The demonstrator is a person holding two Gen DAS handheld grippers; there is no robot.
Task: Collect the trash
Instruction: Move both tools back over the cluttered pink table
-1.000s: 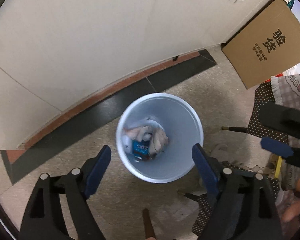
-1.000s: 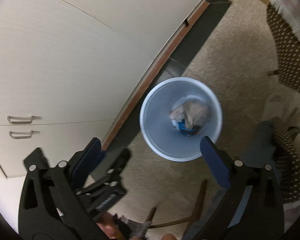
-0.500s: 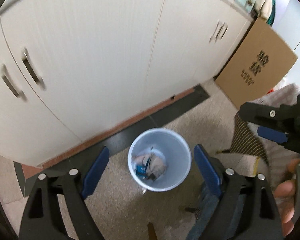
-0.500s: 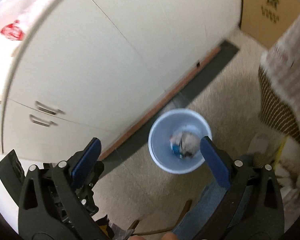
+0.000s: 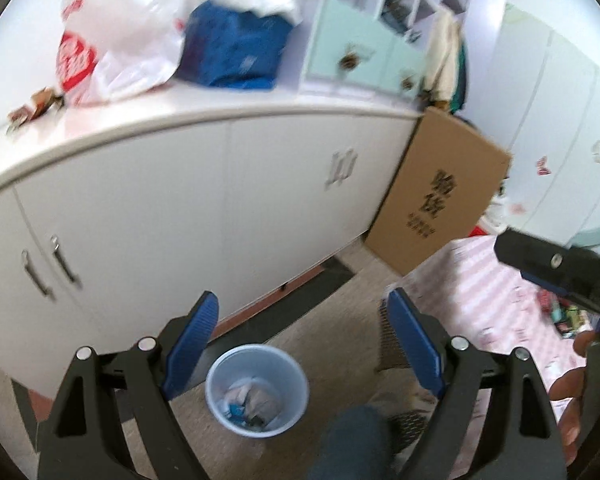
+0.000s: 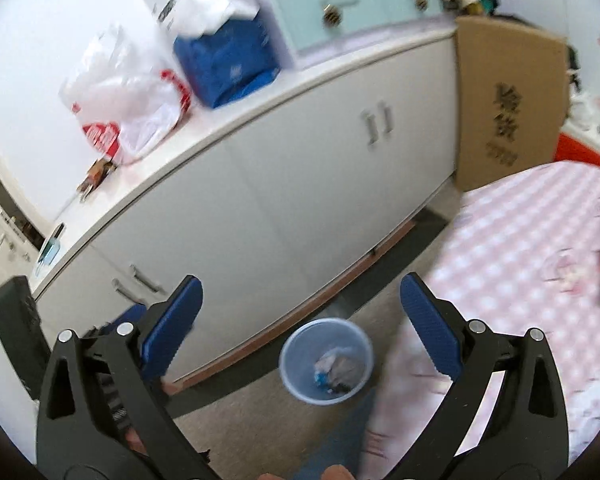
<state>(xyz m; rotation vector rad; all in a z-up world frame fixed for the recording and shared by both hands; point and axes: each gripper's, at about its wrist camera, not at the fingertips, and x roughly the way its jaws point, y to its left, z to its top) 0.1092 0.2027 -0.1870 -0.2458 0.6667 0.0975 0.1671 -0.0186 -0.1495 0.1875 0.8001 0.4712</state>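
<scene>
A pale blue bin [image 5: 257,390] stands on the floor by the white cabinet, far below both grippers, with crumpled paper and a blue wrapper [image 5: 252,404] inside. My left gripper [image 5: 302,346] is open, high above it, nothing between its blue pads. In the right wrist view the same bin [image 6: 326,360] lies low between the fingers, and my right gripper [image 6: 300,324] is open and empty too. The right gripper's black frame shows at the right edge of the left wrist view, over a table with a pink checked cloth [image 5: 496,304] where small coloured items [image 5: 568,316] lie.
A white cabinet [image 5: 204,208] runs behind the bin, its top bearing plastic bags [image 5: 112,40], a blue bag [image 5: 232,48] and a mint drawer box [image 5: 364,48]. A cardboard box [image 5: 440,196] leans at the cabinet's right end. A person's knee [image 5: 352,440] shows beside the bin.
Both grippers have risen well above the bin and tilted up; the bin shrank and dropped low in view. The cabinet top and pink-clothed table came into sight. Both stayed open.
</scene>
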